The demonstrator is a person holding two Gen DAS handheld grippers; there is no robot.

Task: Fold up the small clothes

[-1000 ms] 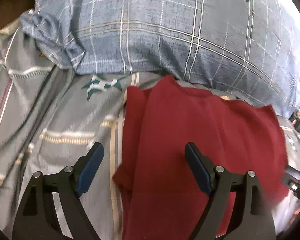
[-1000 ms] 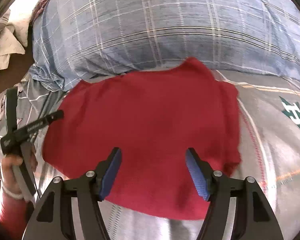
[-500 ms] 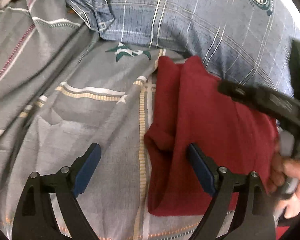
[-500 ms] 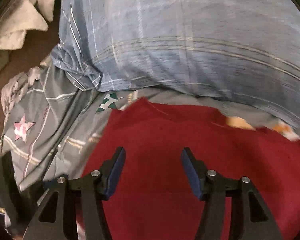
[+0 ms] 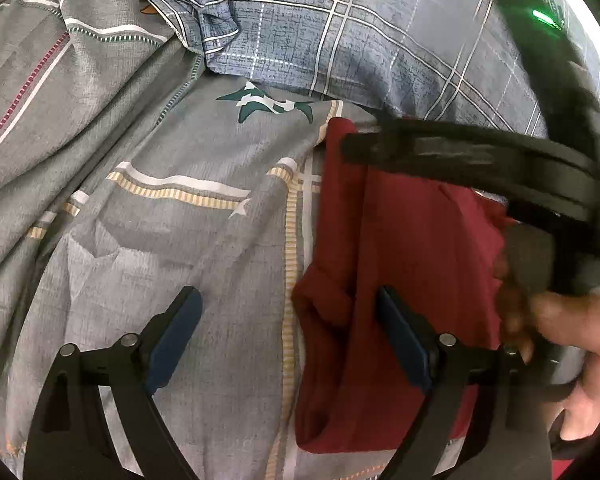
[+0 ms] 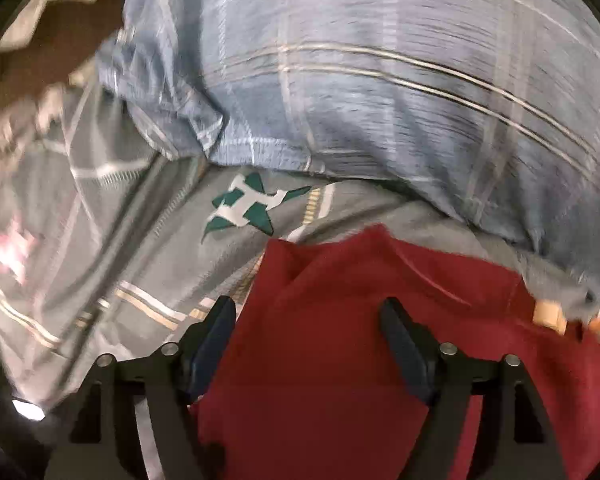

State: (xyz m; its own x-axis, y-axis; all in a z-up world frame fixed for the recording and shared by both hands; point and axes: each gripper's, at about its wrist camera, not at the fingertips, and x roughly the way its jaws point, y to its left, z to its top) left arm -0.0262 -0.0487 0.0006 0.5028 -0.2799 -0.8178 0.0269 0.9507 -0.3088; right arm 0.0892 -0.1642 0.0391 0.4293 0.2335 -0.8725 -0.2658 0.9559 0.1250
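Risk one, judged: collision between tools. Right gripper reaching across the red garment close above the left gripper; likely to clash if both close in on the same rolled left edge.

Risk two, judged: bedding caught in the pinch. Left gripper straddling the garment's bunched left edge with one finger over the grey patterned bedsheet; sheet likely to be gathered along with the cloth.

Risk three, judged: loose fold. Left edge already rumpled and doubled; likely to slump or unroll if dragged rather than lifted.

Garment location: lying on the bedsheet just below the blue plaid pillow, partly folded lengthwise.

Left gripper: wide open, nothing held, no clear contact with cloth.

Right gripper: jaws opening, poised over the garment's upper left corner, red cloth beneath the gap, not pinched. View blurred; contact with fabric impossible to confirm.
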